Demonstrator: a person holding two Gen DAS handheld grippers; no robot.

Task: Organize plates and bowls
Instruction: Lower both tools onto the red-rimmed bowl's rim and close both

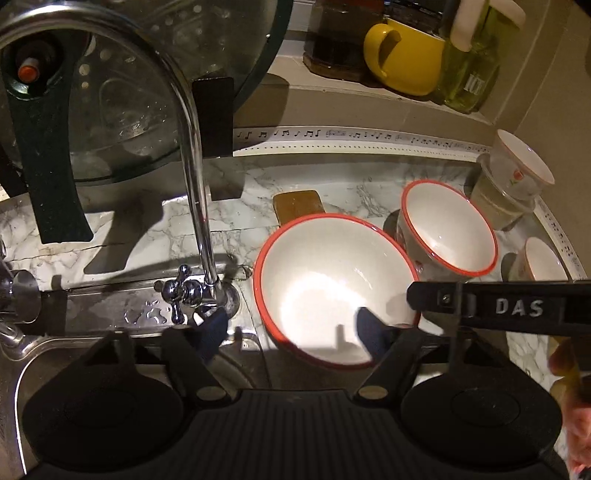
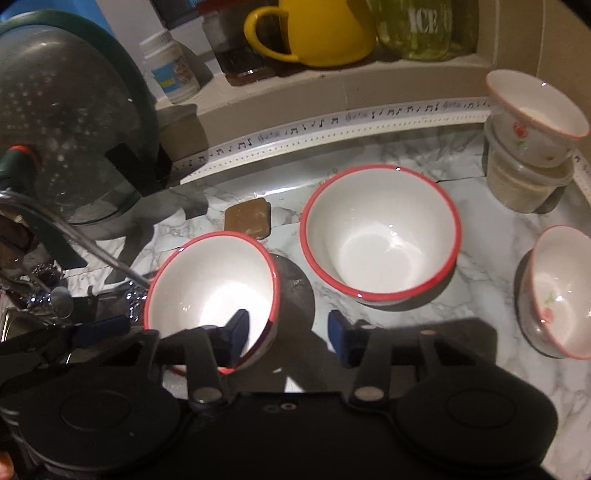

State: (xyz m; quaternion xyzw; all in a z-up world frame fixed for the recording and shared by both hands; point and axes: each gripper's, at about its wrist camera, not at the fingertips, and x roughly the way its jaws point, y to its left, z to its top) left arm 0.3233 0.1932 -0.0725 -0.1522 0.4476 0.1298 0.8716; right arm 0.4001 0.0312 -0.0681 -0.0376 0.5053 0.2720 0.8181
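Red-rimmed bowl [image 2: 210, 291] straddled by both grippers' parted jaws, faucet [image 1: 192, 177] in left view only

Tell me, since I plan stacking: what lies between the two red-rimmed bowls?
Only bare marble counter between the near bowl and far bowl, in the right wrist view.

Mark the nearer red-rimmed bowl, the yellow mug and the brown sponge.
nearer red-rimmed bowl [image 2: 207, 291]: right wrist view, inner wall.
yellow mug [image 2: 325, 33]: right wrist view, body.
brown sponge [image 2: 246, 218]: right wrist view, top face.
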